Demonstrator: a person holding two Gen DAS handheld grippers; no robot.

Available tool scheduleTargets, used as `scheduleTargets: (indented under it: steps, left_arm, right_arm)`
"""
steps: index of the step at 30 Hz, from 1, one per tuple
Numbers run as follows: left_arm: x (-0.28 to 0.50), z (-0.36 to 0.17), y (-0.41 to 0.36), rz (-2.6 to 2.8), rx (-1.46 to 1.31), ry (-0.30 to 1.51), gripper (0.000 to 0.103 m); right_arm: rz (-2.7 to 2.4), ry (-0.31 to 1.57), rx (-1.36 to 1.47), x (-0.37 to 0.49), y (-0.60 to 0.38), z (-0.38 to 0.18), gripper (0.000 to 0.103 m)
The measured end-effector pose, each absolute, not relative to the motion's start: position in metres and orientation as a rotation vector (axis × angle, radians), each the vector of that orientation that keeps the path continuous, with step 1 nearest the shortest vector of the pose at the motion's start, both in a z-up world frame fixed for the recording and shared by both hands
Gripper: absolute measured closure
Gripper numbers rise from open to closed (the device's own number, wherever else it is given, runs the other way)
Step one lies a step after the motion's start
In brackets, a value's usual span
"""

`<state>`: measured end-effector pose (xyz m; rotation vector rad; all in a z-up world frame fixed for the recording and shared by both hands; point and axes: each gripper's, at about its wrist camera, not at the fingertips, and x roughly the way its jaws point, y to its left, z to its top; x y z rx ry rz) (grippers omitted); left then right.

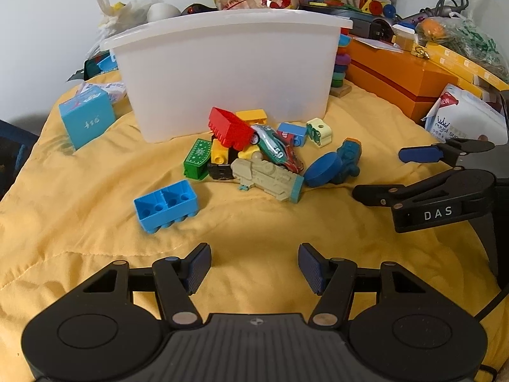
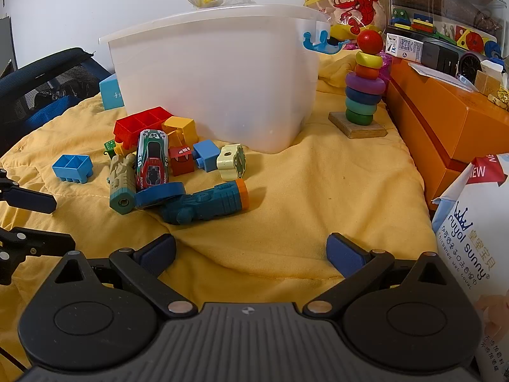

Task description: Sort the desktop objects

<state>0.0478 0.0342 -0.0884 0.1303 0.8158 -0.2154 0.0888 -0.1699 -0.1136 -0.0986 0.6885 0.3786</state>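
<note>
The left gripper hovers over the yellow cloth with its jaws spread wide and nothing between them; the right gripper does the same, jaws parted and empty. Ahead of the left jaws and a little to their left lies a light blue brick, studs down, apart from the rest. Further ahead sits the toy pile: a red brick leaning on a green and red toy car, a green block, a beige toy train and a dark blue toy train with a blue disc resting against it. In the right wrist view the dark blue toy train lies ahead of the jaws and left of their centre, the nearest toy to them. Behind the pile stands a translucent white bin, touching or nearly touching the rearmost bricks. To the right of the bin is a coloured ring stacker, and beyond it an orange box.
</note>
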Motion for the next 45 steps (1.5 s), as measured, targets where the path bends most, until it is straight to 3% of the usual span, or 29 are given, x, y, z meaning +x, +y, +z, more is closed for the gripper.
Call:
scheduleTargets:
  steps: [9,16,22,23,24,27,35,40,42,45]
  left_arm:
    - [0.056,-0.080,0.045,-0.205,0.137,0.773,0.039]
    - [0.070,-0.072,0.047,-0.229,0.362,0.723,0.039]
    - [0.076,-0.078,0.047,-0.331,0.541,0.736,0.043]
    - [0.076,-0.078,0.044,-0.340,0.577,0.739,0.048]
    - [0.077,-0.074,0.042,-0.352,0.582,0.753,0.053]
    - [0.087,-0.052,0.039,-0.446,0.372,0.789,0.053]
    - [0.140,-0.073,0.046,-0.308,-0.254,1.022,0.054]
    - [0.154,-0.083,0.043,-0.201,-0.277,1.042,0.055]
    - [0.154,-0.084,0.043,-0.187,-0.250,1.036,0.071]
    - [0.149,-0.083,0.044,-0.238,-0.225,1.047,0.080]
  right_arm:
    - [0.379,0.688,-0.099,0.089,-0.170,-0.114,0.000]
    - [0.373,0.690,-0.109,0.090,-0.168,-0.114,0.000]
    - [0.373,0.706,-0.114,0.092,-0.167,-0.113,0.000]
    - [0.375,0.724,-0.114,0.093,-0.167,-0.111,0.001]
    - [0.369,0.739,-0.105,0.093,-0.167,-0.108,0.010]
    - [0.358,0.739,-0.049,0.088,-0.171,-0.098,0.032]
    - [0.330,0.737,-0.003,0.072,-0.175,-0.088,0.032]
    - [0.328,0.734,-0.033,0.066,-0.170,-0.089,0.032]
    - [0.331,0.727,-0.054,0.064,-0.168,-0.089,0.032]
    - [0.339,0.716,-0.066,0.062,-0.167,-0.086,0.032]
